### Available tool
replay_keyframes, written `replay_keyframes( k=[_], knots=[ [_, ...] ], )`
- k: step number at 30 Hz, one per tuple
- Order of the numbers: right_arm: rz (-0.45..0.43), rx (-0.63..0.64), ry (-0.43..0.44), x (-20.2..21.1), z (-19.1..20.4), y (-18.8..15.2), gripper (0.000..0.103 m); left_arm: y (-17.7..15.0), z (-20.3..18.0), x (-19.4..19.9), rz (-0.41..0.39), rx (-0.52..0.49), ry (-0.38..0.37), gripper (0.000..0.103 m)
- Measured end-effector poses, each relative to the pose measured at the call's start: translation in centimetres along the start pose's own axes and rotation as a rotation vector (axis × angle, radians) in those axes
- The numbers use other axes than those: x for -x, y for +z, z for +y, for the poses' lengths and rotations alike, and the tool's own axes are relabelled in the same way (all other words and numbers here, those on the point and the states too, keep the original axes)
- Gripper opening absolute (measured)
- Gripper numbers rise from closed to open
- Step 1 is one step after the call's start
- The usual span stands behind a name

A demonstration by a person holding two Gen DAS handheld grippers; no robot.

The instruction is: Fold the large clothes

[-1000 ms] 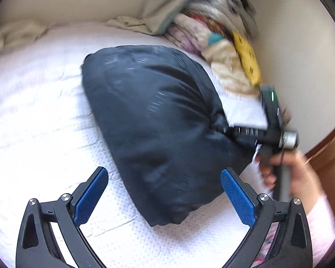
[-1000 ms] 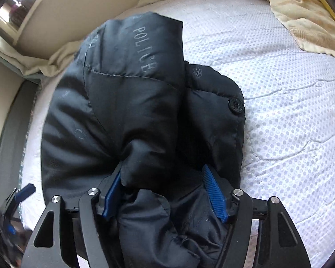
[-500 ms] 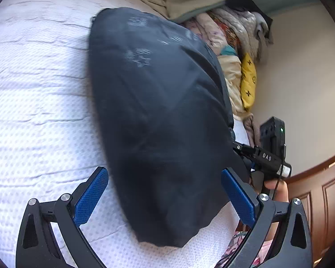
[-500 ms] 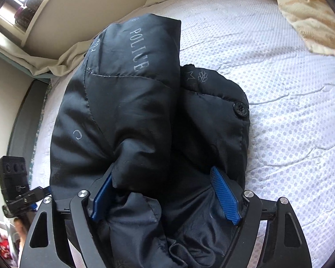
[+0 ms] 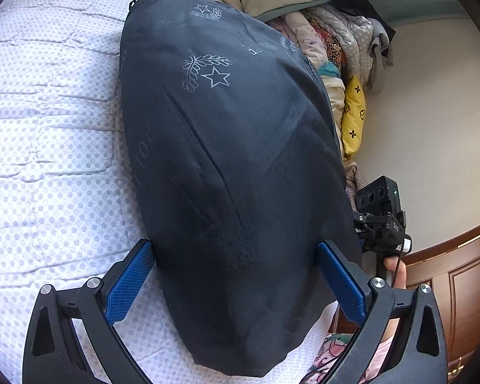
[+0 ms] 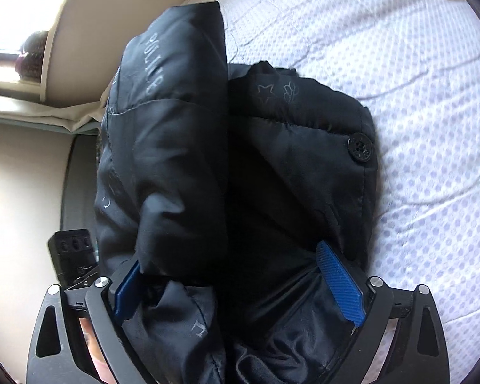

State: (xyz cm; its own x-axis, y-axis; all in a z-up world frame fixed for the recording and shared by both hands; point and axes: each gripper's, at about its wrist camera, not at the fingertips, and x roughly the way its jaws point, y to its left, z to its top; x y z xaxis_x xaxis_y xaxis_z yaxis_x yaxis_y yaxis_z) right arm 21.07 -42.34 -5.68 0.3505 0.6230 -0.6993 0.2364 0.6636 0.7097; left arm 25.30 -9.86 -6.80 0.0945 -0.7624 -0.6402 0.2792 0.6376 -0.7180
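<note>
A folded dark padded jacket (image 5: 233, 166) with star and leaf prints lies as a thick bundle on the white dotted mattress (image 5: 48, 160). My left gripper (image 5: 235, 275) is wide open, its blue pads on either side of the bundle's near end. My right gripper (image 6: 236, 284) is also wide, with the jacket's folded layers (image 6: 240, 166) bunched between its blue pads (image 6: 339, 284); a black button (image 6: 360, 147) shows on the right flap. The right gripper's body shows at the bundle's right side in the left wrist view (image 5: 380, 220).
A pile of mixed clothes (image 5: 332, 48) and a yellow patterned item (image 5: 353, 118) lie against the wall beyond the jacket. A wooden bed frame (image 5: 457, 272) curves at the right. A window ledge (image 6: 32, 73) is at the far left.
My left gripper has moved in, so its pads now flank the bundle's near end. The right gripper has widened and the bundle has lifted and turned with it.
</note>
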Motion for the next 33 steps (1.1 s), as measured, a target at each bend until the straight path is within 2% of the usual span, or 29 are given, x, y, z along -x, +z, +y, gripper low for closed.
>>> replay_keyframes(
  k=[6,12,18,21,25,33],
  knots=[
    [-0.041,0.1,-0.126,0.6,2.1,-0.5,0.099,1.0,-0.7,-0.3,-0.006,-0.02,0.017,0.102],
    [-0.014,0.008,-0.046,0.4,0.5,0.3,0.102,2.0,-0.7,0.2,-0.024,-0.026,0.011,0.102],
    [-0.062,0.029,-0.082,2.6,0.8,-0.3,0.102,2.8,-1.4,0.7,-0.037,-0.046,0.008,0.102],
    [-0.119,0.079,-0.137,4.1,1.7,-1.1,0.102,2.8,-2.0,0.3,-0.035,-0.072,0.033,0.102],
    [-0.195,0.191,-0.273,5.0,3.7,-2.1,0.103,2.5,-2.7,-0.5,-0.03,-0.101,0.066,0.103],
    [-0.236,0.296,-0.38,5.5,5.8,-3.0,0.103,2.1,-2.3,-0.6,-0.024,-0.1,0.063,0.103]
  ],
)
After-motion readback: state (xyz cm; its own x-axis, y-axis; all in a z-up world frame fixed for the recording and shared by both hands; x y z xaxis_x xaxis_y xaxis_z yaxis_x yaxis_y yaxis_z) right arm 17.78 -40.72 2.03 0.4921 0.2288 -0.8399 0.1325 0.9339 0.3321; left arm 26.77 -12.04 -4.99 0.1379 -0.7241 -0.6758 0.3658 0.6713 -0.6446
